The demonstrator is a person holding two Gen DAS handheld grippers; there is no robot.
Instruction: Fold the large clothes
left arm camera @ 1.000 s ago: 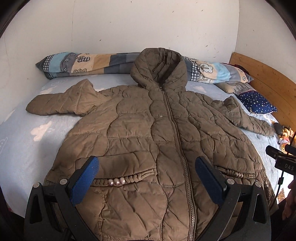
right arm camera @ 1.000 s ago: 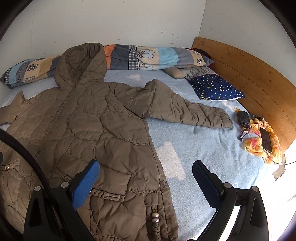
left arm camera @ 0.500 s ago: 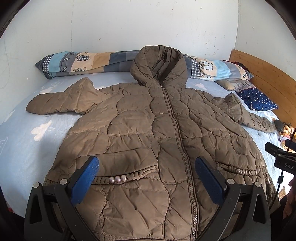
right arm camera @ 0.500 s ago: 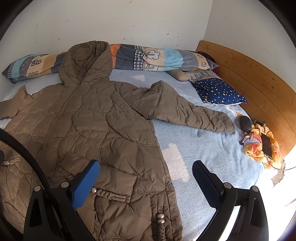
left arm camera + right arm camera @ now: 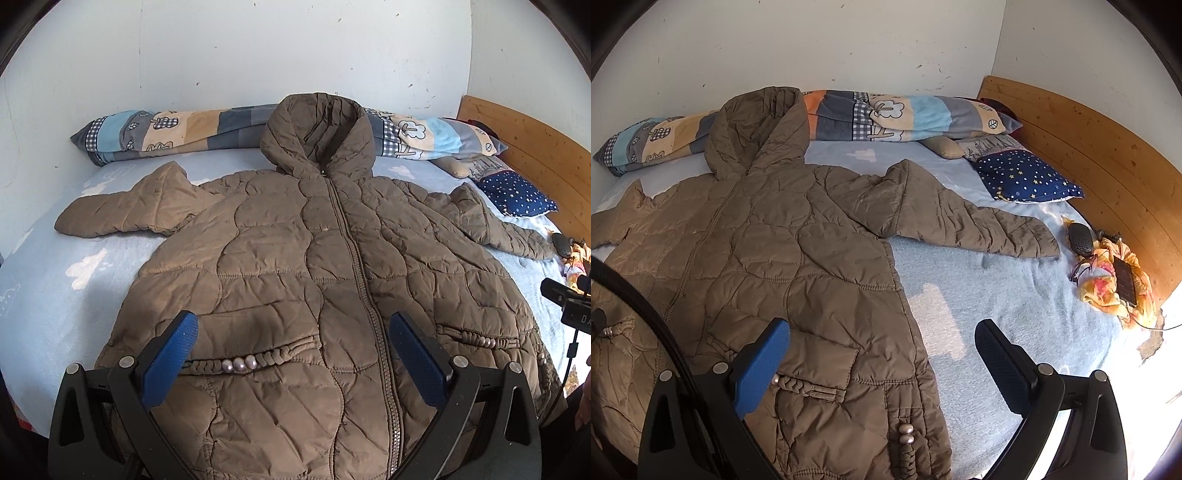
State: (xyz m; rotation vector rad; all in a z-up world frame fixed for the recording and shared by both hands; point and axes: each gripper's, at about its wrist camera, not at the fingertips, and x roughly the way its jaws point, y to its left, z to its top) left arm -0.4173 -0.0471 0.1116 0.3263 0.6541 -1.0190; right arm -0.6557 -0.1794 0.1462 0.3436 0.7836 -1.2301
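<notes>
A brown quilted hooded coat [image 5: 295, 266] lies flat and zipped, front up, on the light blue bed [image 5: 74, 266], sleeves spread to both sides. My left gripper [image 5: 293, 347] hangs open above its lower front, over the beaded pocket [image 5: 240, 365] and the zip. In the right wrist view the same coat [image 5: 768, 258] fills the left half, its right sleeve [image 5: 960, 221] stretched out across the sheet. My right gripper [image 5: 882, 354] is open above the coat's right hem edge, with nothing between its fingers.
A long patchwork pillow [image 5: 166, 133] lies along the back wall under the hood. A navy star pillow [image 5: 1027, 177], a wooden headboard [image 5: 1089, 147], a yellow cloth with a phone on it [image 5: 1119, 288] and a dark case [image 5: 1080, 240] sit at the right.
Both wrist views have drawn back and risen slightly, so the coat sits a little lower and farther in frame. The coat itself has not moved and both grippers stay open.
</notes>
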